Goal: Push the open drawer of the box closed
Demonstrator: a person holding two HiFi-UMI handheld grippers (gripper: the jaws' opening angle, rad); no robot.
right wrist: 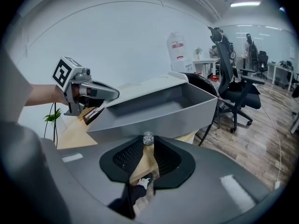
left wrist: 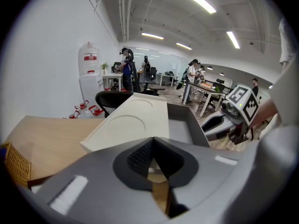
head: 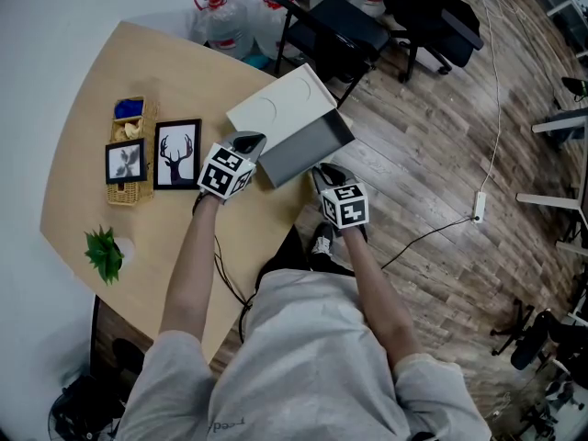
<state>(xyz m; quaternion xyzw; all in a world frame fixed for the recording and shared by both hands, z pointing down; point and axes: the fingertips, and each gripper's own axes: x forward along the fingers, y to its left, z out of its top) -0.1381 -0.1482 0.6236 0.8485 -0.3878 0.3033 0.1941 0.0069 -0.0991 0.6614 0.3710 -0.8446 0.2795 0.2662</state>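
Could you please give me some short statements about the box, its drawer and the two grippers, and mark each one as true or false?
1. The drawer is pushed fully into the box. False: the grey drawer stands pulled out of the white box.
2. The left gripper has its jaws together with nothing between them. True.
3. The deer picture lies inside the drawer. False: the deer picture is on the table, to the left of the box, and the drawer looks empty.
4. The right gripper has its jaw tips closed on the small silver knob on the drawer front. True.
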